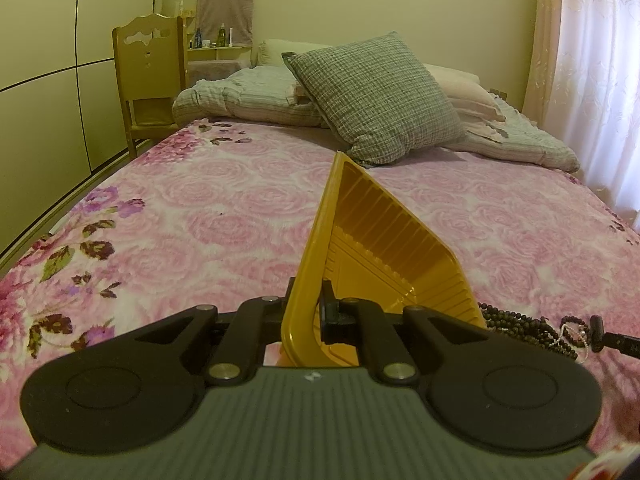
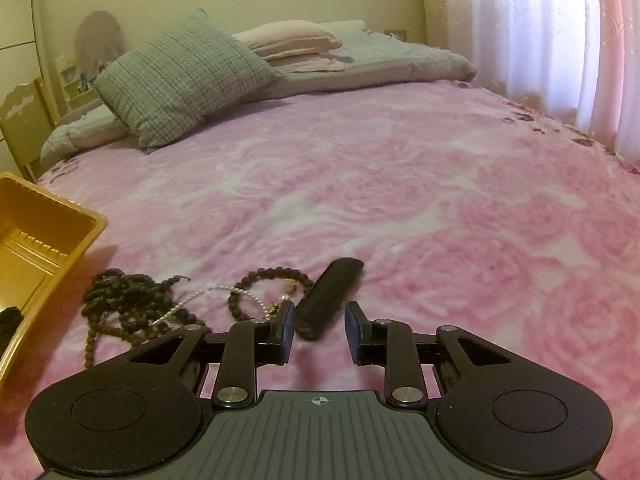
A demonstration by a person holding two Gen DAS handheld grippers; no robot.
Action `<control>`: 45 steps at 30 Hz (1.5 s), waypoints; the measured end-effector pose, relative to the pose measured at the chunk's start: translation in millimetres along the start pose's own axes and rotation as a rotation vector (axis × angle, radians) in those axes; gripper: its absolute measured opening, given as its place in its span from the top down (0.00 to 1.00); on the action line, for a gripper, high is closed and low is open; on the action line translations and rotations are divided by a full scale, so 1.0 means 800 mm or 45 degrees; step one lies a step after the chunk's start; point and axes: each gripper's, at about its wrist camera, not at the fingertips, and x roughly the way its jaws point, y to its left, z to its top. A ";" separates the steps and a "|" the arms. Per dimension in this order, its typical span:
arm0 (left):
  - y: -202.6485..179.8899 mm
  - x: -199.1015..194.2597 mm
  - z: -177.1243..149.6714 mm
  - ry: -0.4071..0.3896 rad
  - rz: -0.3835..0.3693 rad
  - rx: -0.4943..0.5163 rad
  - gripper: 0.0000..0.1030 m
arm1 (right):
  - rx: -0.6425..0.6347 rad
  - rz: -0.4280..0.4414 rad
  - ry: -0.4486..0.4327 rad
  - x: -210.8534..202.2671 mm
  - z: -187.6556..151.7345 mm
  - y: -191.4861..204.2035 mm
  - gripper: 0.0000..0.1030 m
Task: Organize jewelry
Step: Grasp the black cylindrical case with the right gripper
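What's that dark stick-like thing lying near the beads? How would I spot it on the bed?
Start from the pink rose blanket covering the bed, then find the yellow tray at its near left edge. Right of the tray lies a tangle of dark bead strands, and just beyond them the dark oblong bar, in front of the right gripper. Unlike the beads, it is one smooth solid piece.

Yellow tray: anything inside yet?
No jewelry visible in the yellow tray: only its bare ribbed floor shows. The left tongs clamp its rim and cover the near corner. The beads lie outside on the blanket.
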 end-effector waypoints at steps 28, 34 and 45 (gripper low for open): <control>0.000 0.000 -0.001 0.001 0.003 -0.001 0.93 | -0.056 -0.029 -0.054 -0.009 0.005 0.023 0.79; 0.000 0.000 -0.001 0.000 0.002 -0.001 0.93 | -0.086 -0.037 -0.034 -0.007 0.008 0.033 0.79; 0.001 0.000 -0.001 0.000 0.005 0.002 0.93 | -0.064 -0.084 0.042 0.023 -0.009 0.018 0.69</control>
